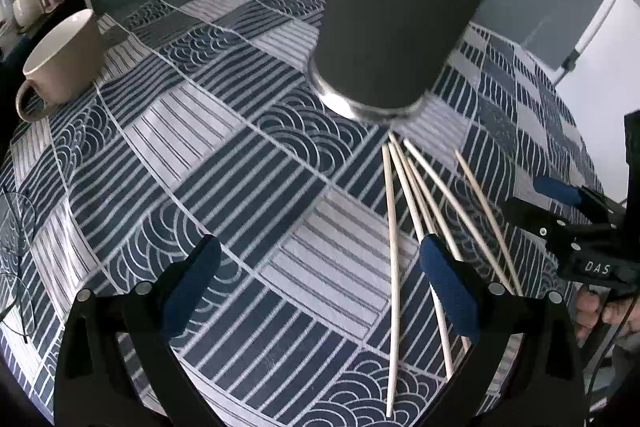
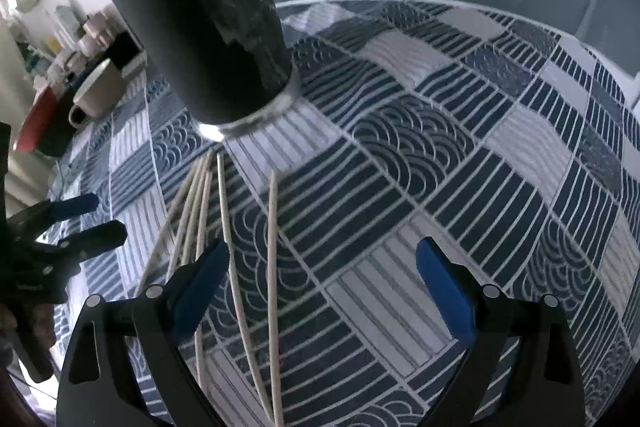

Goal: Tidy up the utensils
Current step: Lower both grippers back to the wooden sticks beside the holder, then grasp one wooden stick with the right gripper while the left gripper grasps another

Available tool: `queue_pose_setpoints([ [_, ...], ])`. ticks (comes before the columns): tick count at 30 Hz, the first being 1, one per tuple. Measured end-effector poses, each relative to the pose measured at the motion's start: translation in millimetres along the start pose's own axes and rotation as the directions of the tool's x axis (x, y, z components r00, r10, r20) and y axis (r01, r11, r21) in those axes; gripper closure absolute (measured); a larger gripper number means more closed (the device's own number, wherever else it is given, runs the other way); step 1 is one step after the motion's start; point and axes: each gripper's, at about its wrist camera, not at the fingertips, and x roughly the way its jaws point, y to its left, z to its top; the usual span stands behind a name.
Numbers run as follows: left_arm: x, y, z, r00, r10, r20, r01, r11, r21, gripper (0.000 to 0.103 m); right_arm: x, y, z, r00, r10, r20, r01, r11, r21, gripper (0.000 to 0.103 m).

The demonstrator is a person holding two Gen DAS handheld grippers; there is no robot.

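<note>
Several thin wooden sticks [image 1: 394, 227] lie fanned out on the patterned tablecloth, their far ends close to a tall dark tumbler [image 1: 404, 15] with a metal base. In the right wrist view the sticks [image 2: 228, 227] and the tumbler [image 2: 208, 23] show too. My left gripper [image 1: 320, 279] is open and empty above the cloth, its right finger [image 1: 448, 287] over the sticks. My right gripper [image 2: 320, 283] is open and empty, its left finger [image 2: 200, 291] over the sticks. Each gripper shows in the other's view, the right one [image 1: 560, 203] and the left one [image 2: 84, 219].
A beige mug [image 1: 64, 59] stands at the far left of the round table, also in the right wrist view [image 2: 100, 91]. The blue and white patterned tablecloth [image 1: 240, 155] covers the table. Shelves with cups stand beyond the table's left edge [image 2: 80, 31].
</note>
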Motion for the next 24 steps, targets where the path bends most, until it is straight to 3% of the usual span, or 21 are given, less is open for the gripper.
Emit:
queue_pose_setpoints([
  [11,17,-11,-7,0.998,0.043,-0.047,-0.04,0.998,0.055,0.006,13,7,-5,0.994,-0.088,-0.062,0.083,0.994,-0.074,0.013],
  [15,23,-23,-10,0.991,0.131,-0.027,-0.125,0.977,0.172,0.004,17,13,-6,0.989,-0.126,-0.077,0.115,0.985,-0.128,0.013],
  [19,25,-19,-7,0.992,0.117,-0.053,-0.107,0.981,0.161,0.005,20,10,-1,0.984,-0.127,-0.122,0.112,0.986,-0.126,0.013],
  [21,21,-22,-8,0.995,0.092,-0.038,-0.083,0.975,0.205,0.012,21,11,1,0.981,-0.133,-0.142,0.114,0.984,-0.134,0.013],
  [23,17,-25,-9,0.997,0.063,-0.036,-0.051,0.965,0.256,0.03,20,12,1,0.981,-0.131,-0.146,0.111,0.984,-0.136,0.016],
  [24,15,-27,-8,0.998,0.05,-0.038,-0.038,0.961,0.274,0.037,18,13,2,0.982,-0.128,-0.138,0.108,0.984,-0.142,0.026],
])
